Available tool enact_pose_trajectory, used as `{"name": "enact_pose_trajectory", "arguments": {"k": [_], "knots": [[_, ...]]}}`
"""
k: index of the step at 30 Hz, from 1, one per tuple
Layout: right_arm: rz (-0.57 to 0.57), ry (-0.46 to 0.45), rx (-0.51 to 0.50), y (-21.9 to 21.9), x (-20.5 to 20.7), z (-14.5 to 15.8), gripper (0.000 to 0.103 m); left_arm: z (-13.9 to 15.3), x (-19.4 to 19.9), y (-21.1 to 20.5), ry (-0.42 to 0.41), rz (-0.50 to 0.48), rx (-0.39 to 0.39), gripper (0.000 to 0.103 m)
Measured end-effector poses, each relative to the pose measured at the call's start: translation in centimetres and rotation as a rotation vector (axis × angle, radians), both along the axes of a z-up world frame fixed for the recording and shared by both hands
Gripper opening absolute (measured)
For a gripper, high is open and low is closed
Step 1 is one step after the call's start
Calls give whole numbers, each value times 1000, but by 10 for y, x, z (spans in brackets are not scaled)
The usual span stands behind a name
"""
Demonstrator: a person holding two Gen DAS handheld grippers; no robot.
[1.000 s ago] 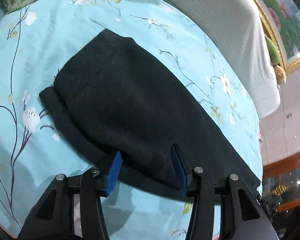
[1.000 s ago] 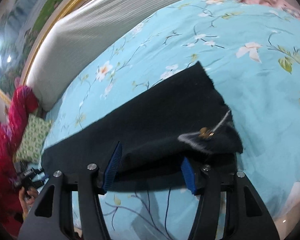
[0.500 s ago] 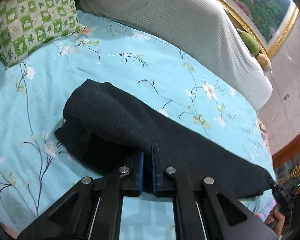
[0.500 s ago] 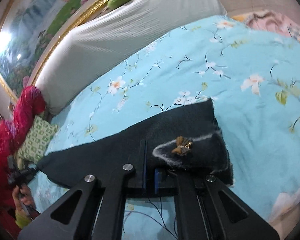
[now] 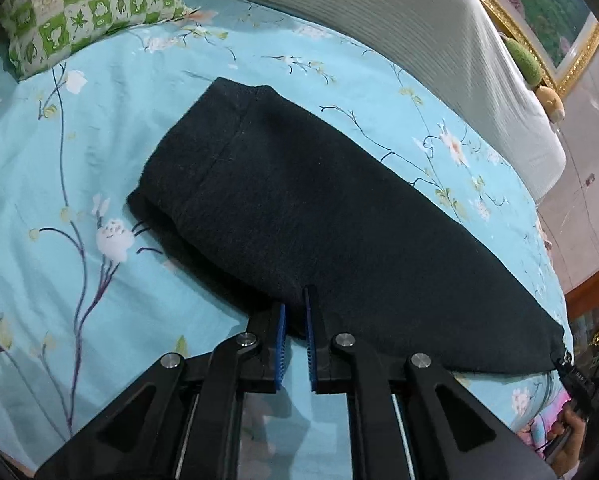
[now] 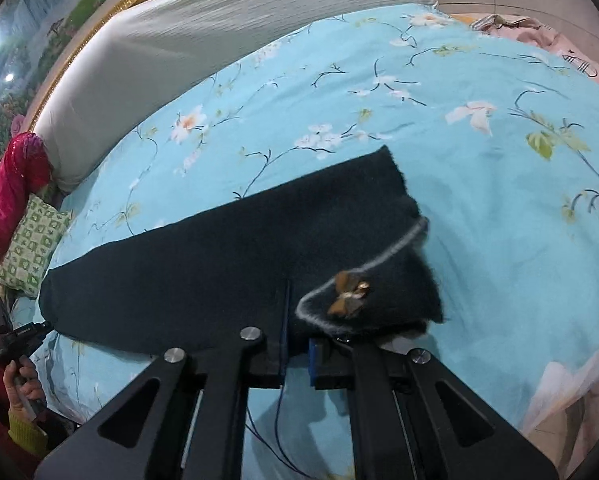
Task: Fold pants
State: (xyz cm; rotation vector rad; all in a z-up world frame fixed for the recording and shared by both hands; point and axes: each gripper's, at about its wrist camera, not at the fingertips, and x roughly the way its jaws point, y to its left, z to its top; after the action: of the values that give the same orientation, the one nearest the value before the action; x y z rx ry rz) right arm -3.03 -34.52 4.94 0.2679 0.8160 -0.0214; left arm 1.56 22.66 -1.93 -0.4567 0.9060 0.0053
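The black pants (image 5: 319,208) lie folded lengthwise on a light blue floral bedsheet (image 5: 59,200). My left gripper (image 5: 295,312) is shut on the near edge of the pants toward the leg end. In the right wrist view the pants (image 6: 219,256) stretch to the left, with the waist end on the right bearing a grey trim and a small brown bow (image 6: 349,294). My right gripper (image 6: 297,344) is shut on the near edge of the pants at the waist. The other gripper shows far off in each view.
A green checked pillow (image 5: 87,4) and a long white bolster (image 5: 399,28) lie at the far side of the bed. A red garment (image 6: 11,184) and a gold picture frame (image 6: 83,40) stand behind. Pink bedding (image 6: 539,32) lies at the far right.
Both grippers went from open to shut on the pants' near edge. Since half a second ago the near edge has been carried farther over the pants.
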Motion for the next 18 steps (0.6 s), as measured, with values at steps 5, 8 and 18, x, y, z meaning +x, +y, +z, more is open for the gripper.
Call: {"name": "enact_pose_trajectory", "arguments": {"k": [5,8,18], "knots": [[-59,-33,-78,3,-21,27,45,18,-16,8,-4,37,48,30],[-3,-109,-77,21,-26,48,56,23,-21,16,6,68,29,64],[383,-101,61,143,48,47,66,7,5,42,95,199,-172,81]]}}
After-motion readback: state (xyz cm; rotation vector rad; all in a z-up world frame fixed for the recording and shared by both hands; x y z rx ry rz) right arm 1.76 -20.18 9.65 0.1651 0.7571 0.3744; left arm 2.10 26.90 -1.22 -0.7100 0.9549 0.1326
